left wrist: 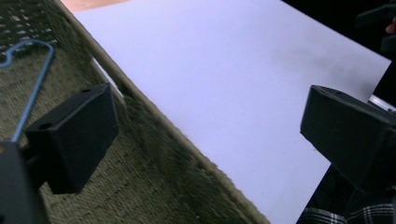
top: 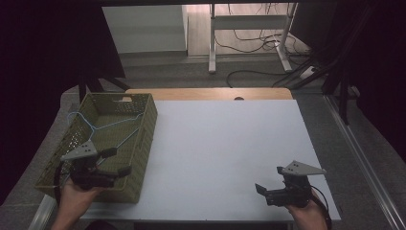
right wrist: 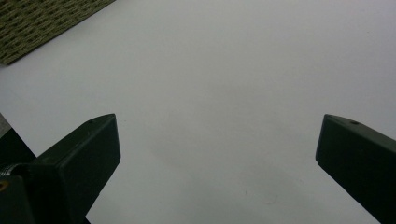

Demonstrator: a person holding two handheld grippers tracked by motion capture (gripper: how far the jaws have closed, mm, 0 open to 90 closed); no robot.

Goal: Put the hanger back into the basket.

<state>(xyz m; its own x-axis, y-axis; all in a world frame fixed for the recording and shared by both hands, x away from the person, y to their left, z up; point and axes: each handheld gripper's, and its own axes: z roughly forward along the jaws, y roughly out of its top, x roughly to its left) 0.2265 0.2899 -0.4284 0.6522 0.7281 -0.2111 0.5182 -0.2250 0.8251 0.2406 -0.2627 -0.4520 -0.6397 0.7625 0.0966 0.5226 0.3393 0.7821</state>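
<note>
High view: olive basket (top: 146,139) holds a blue wire hanger (top: 103,127).

White table (top: 225,153) with wooden strip (top: 210,93) along far edge. Olive woven basket (top: 143,139) on table's left side, overhanging left edge; handle cut-out in far wall. Light-blue wire hanger (top: 103,127) lying inside basket, hook toward far left corner. Grey floor beyond table. White desk frame (top: 213,43) standing on floor at back, dark cables (top: 253,40) trailing under it. White power strip (top: 306,73) on floor at right. Dark curtains either side.
</note>
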